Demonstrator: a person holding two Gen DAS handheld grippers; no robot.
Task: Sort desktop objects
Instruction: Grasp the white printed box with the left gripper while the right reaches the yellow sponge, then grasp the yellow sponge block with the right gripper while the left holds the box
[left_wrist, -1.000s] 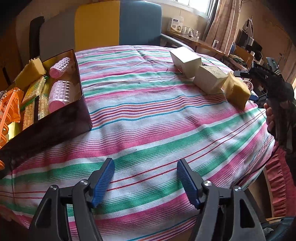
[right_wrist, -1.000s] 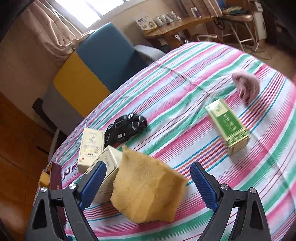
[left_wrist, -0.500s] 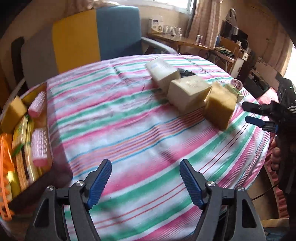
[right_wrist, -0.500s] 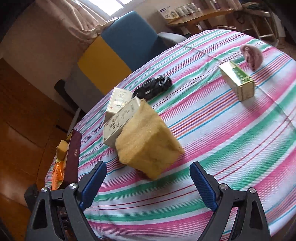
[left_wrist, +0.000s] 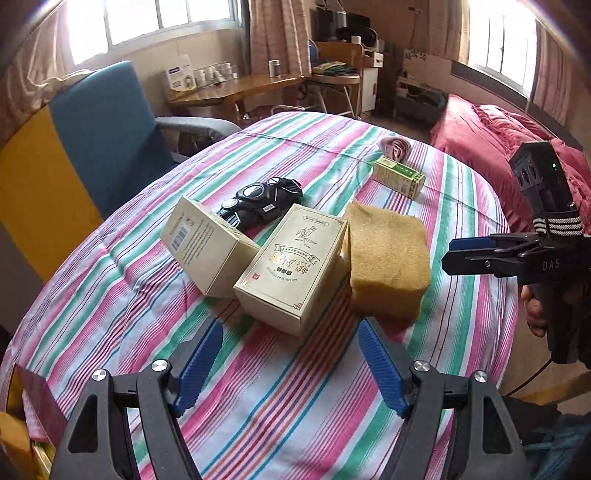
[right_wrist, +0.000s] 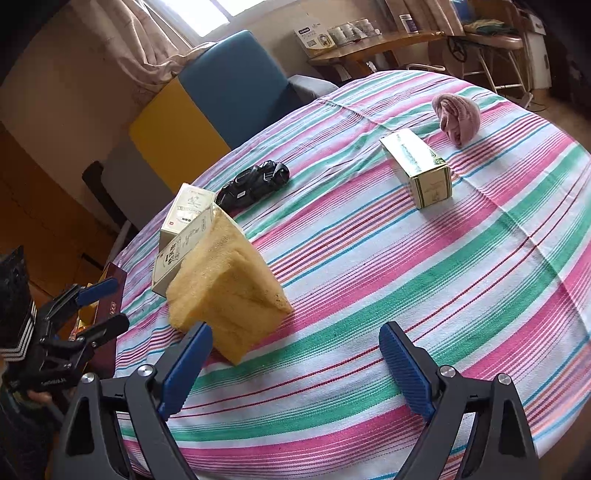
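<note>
Sorting only partly done: sponge (left_wrist: 388, 258), 2 beige boxes (left_wrist: 291, 266), black toy car (left_wrist: 262, 201), green box (left_wrist: 399, 177) and pink cloth (left_wrist: 396, 147) left on tabletop (left_wrist: 295, 406). Left hand-held gripper (left_wrist: 290, 363) and right hand-held gripper (right_wrist: 295, 365) both open, empty, near sponge.
</note>
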